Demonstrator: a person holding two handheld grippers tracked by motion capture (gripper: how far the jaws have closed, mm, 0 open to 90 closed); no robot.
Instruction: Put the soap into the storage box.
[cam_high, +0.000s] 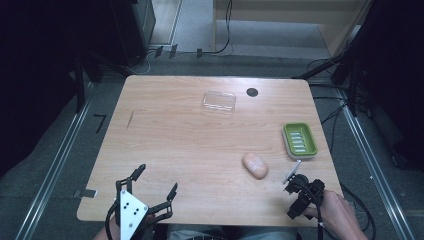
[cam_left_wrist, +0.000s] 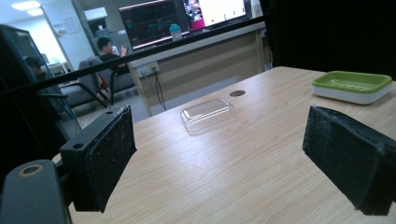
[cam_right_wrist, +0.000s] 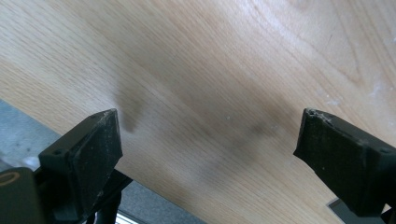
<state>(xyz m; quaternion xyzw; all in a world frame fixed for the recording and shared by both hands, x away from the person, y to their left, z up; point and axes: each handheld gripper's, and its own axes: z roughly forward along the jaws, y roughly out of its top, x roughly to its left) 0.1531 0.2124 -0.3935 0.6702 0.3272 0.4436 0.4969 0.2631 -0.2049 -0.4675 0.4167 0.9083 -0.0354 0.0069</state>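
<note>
A pale pink soap bar (cam_high: 255, 165) lies on the wooden table (cam_high: 200, 145), right of centre. A green soap dish (cam_high: 299, 140) on a white base stands behind it near the right edge; the left gripper view has this soap dish (cam_left_wrist: 351, 85) at far right. A clear plastic lid (cam_high: 219, 100) rests at the back, and the left gripper view shows the lid (cam_left_wrist: 208, 114) ahead. My left gripper (cam_high: 156, 181) hovers at the front left, open and empty (cam_left_wrist: 219, 158). My right gripper (cam_high: 299, 192) is held at the front right corner, tilted down at bare wood, jaws wide apart and empty (cam_right_wrist: 208, 149).
A round black hole (cam_high: 252, 92) sits in the tabletop at the back, right of the lid. Cables and dark stands surround the table on the grey floor. The right gripper view shows the table's edge (cam_right_wrist: 60, 121) at lower left.
</note>
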